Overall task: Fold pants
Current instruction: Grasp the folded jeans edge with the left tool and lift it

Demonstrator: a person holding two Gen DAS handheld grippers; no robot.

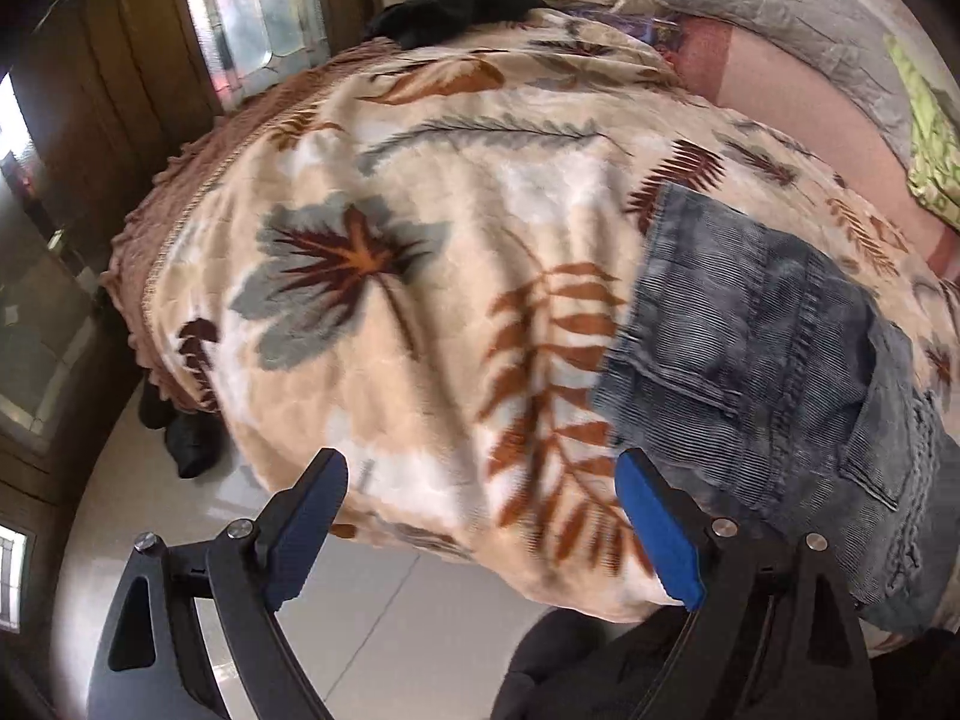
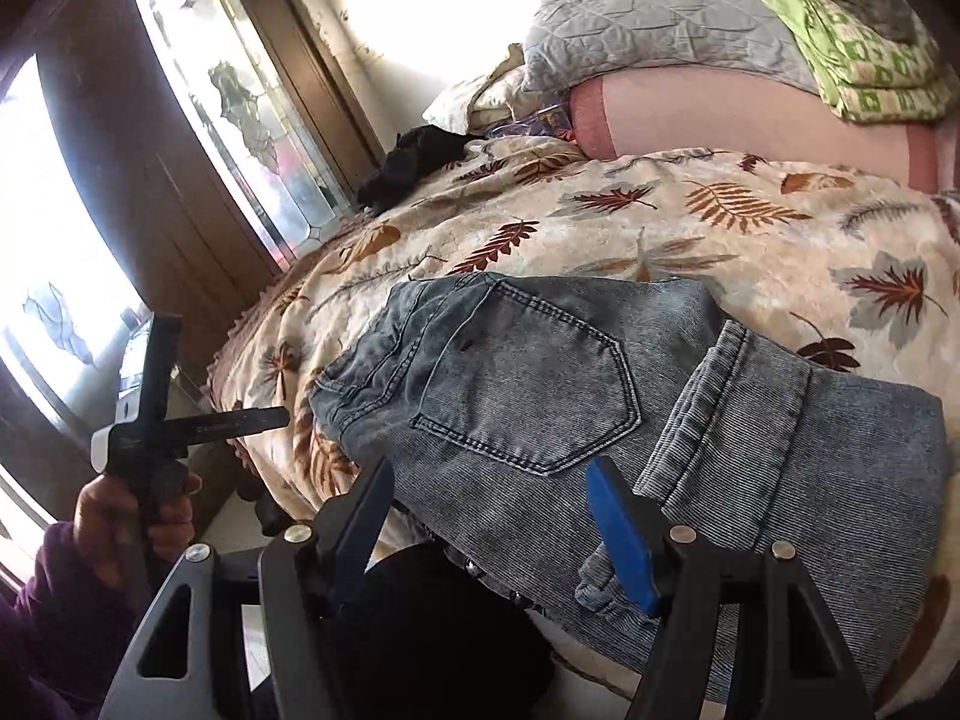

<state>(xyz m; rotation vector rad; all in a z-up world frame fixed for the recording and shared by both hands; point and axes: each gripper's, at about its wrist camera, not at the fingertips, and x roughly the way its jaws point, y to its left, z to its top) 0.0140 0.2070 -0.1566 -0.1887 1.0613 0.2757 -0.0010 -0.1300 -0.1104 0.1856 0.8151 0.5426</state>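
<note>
1. Your right gripper (image 2: pixel 489 531) hangs over the near edge of the bed with its jaws apart and nothing between the blue pads (image 2: pixel 621 543); no pad presses on cloth, and the grip is empty.
2. Your left gripper (image 1: pixel 483 531) is spread wide as well, also empty, and what shows between its fingers is only the leaf-print blanket (image 1: pixel 420 192) and the pale tile floor (image 1: pixel 372 618) below the bed's edge.
3. The jeans (image 2: pixel 540 378) lie on the blanket directly ahead of the right jaws, with the nearest denim just beyond the right pad. From the left jaws the jeans (image 1: pixel 750 336) lie off to the right side, apart from them. By my judgement your right hand is the nearer one.
4. The bundle's long axis runs across the right wrist view, from the waistband end at the left to the doubled cloth at the right, roughly side-on to the jaws.
5. The jeans look already partly folded: grey-blue washed denim, back pocket (image 2: pixel 528 384) face up, and a leg cuff (image 2: pixel 750 372) laid back over the body beside that pocket. The near edge droops a little over the bed's rim.
6. In the right wrist view your left hand (image 2: pixel 135 510), purple sleeved, holds its gripper off the bed at the far left, well apart from the denim.
7. Farther out, a black garment (image 2: pixel 414 165) sits near the far corner, and a grey quilted pillow (image 2: pixel 648 18) rests at the head.
</note>
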